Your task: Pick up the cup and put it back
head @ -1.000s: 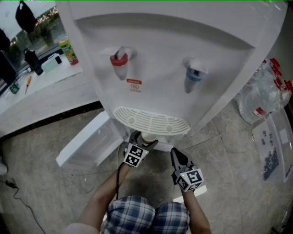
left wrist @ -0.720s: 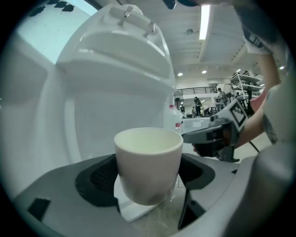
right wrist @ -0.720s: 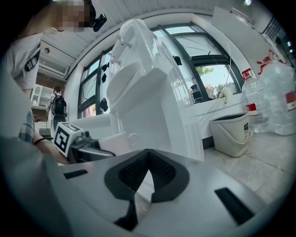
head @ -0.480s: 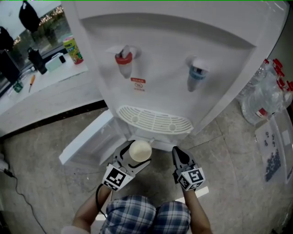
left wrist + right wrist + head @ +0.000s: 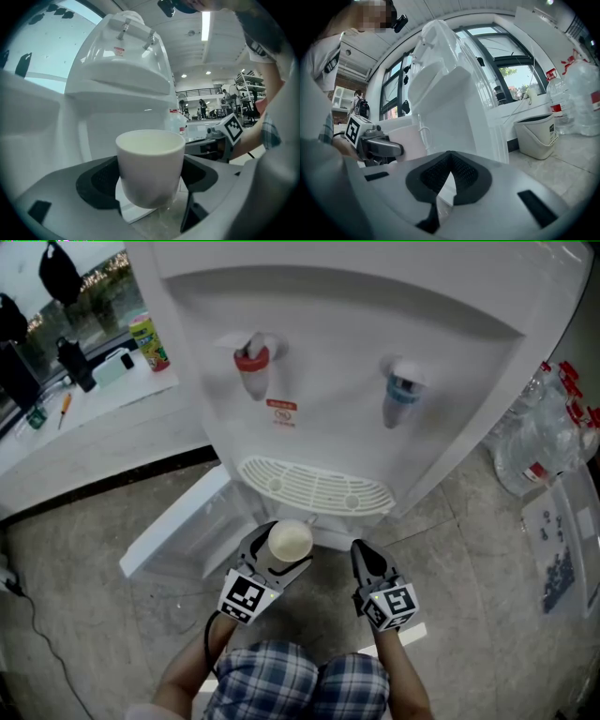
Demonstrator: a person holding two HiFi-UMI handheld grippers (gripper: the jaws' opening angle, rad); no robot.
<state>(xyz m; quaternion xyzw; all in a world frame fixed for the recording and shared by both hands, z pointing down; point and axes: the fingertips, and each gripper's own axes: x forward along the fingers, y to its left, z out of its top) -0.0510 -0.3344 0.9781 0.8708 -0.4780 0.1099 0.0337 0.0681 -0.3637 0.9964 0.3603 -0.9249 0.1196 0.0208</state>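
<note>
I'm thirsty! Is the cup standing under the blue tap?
No, the cup is held in the left gripper, out in front of the drip tray, not under the blue tap.

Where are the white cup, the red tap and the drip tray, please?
white cup (image 5: 290,541), head view, inside its open mouth.
red tap (image 5: 250,362), head view, on its red collar.
drip tray (image 5: 317,487), head view, on its slotted grille.
</note>
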